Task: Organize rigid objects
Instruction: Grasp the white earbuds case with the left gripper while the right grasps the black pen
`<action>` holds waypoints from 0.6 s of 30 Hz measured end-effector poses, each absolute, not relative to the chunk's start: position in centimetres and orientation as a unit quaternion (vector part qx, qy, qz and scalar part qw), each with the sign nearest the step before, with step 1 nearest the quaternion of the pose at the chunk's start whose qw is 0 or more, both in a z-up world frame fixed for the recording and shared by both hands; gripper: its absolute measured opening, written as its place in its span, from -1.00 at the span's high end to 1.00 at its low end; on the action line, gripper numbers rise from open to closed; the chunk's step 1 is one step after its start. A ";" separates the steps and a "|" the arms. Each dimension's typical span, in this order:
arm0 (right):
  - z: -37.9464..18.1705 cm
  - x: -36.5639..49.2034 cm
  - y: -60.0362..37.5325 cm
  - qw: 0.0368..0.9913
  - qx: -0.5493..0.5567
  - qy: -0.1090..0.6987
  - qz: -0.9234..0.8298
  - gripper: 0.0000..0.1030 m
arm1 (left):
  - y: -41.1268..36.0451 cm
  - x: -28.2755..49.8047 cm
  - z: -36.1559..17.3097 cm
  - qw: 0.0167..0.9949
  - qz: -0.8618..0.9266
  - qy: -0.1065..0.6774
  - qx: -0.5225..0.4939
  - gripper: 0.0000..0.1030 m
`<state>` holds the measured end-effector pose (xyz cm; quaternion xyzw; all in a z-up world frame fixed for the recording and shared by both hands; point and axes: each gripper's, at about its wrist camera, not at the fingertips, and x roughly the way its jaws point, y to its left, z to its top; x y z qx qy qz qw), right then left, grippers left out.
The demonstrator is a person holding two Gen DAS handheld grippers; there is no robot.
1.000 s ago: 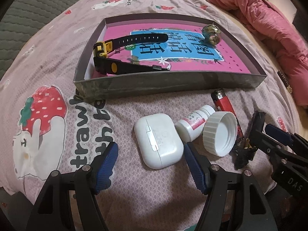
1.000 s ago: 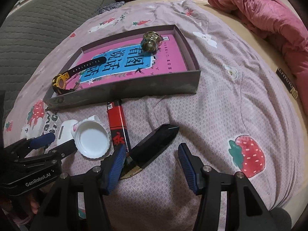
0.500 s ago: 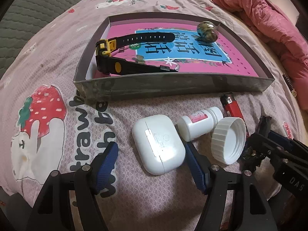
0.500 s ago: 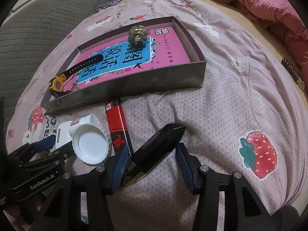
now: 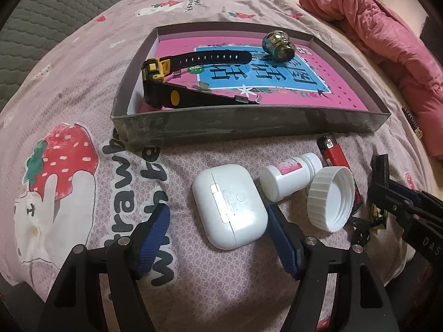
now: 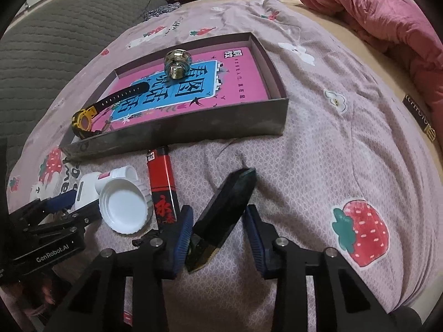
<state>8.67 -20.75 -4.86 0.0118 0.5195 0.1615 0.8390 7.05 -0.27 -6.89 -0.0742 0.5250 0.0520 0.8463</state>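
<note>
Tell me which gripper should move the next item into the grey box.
Right. The right gripper already straddles the dark faceted crystal, its jaws just closing in. The left gripper is open beside the white earbud case, which lies partly outside its fingers.

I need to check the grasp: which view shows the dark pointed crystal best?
The right wrist view: the dark pointed crystal lies nearly whole between the right gripper fingers. The left wrist view shows only slivers of it behind that gripper.
</note>
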 end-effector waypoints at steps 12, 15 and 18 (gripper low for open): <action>-4.7 8.9 -21.1 0.834 0.022 0.534 0.136 0.33 | 0.5 6.6 -6.6 0.841 0.059 0.529 -0.091 -0.43; -5.5 9.6 -20.3 0.826 0.011 0.548 0.132 0.33 | 0.4 6.8 -6.7 0.838 0.067 0.534 -0.091 -0.43; -6.0 10.0 -19.5 0.826 -0.013 0.549 0.128 0.35 | 0.2 7.3 -6.9 0.835 0.076 0.538 -0.084 -0.43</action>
